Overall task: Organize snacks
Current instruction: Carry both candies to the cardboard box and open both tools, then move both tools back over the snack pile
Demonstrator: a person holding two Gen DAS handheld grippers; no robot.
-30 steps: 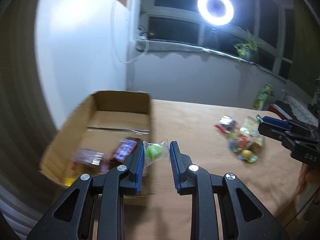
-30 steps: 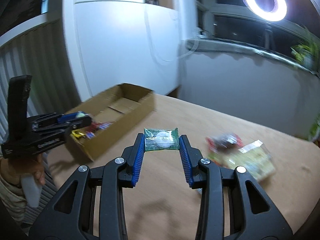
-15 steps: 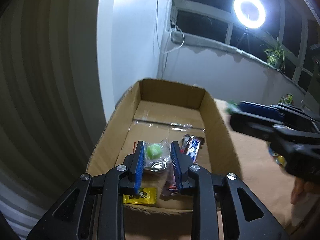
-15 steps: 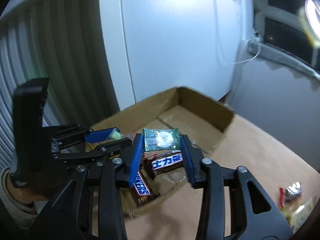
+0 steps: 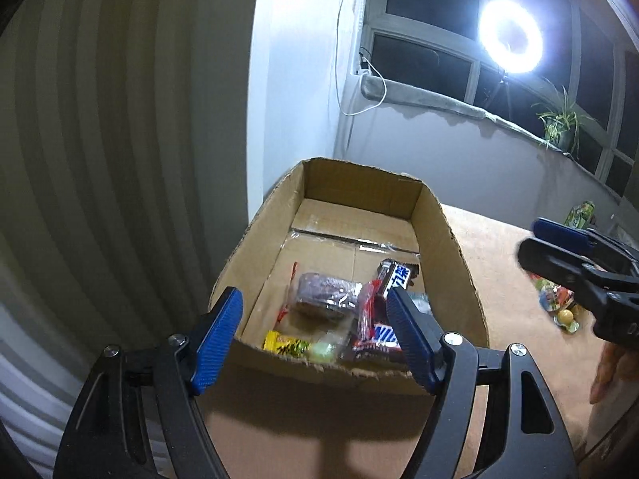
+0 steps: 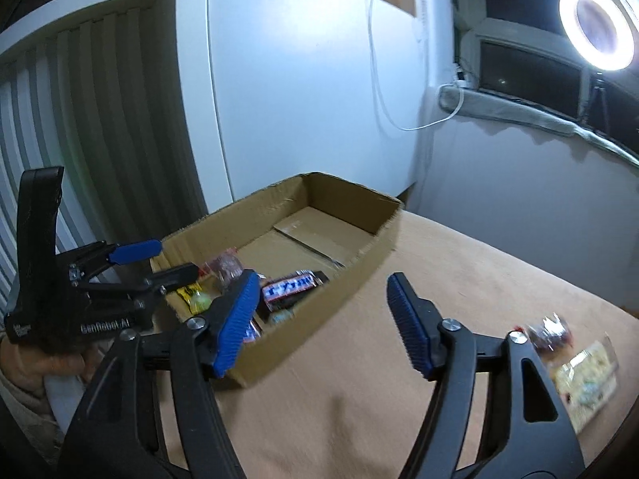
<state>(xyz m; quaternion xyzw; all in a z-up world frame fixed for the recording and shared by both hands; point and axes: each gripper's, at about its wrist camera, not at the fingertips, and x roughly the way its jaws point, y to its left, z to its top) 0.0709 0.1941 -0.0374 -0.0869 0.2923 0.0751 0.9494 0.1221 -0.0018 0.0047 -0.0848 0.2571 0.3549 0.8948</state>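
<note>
An open cardboard box (image 5: 451, 239) stands on the tan table at the left and holds several wrapped snacks. Among them are a Snickers bar (image 5: 397, 275), a purple pack (image 5: 325, 291), a yellow pack (image 5: 285, 345) and a green candy (image 5: 323, 349). My left gripper (image 5: 315, 315) is open and empty over the box's near end. My right gripper (image 6: 319, 305) is open and empty beside the box (image 6: 359, 255), above the table. A green-white pack (image 6: 281, 315) lies in the box near the right gripper's left finger. Loose snacks (image 6: 587, 375) lie on the table at the right.
The table (image 6: 459, 279) runs right from the box. More loose snacks (image 5: 557, 305) lie behind the right gripper in the left wrist view. A white wall and cabinet stand behind the box. A ring light (image 5: 511, 42) and a plant (image 5: 559, 127) are by the window.
Both grippers have opened. The green candy has dropped from the left gripper into the box, and the green-white pack has dropped from the right gripper into the box. The right gripper has swung right.
</note>
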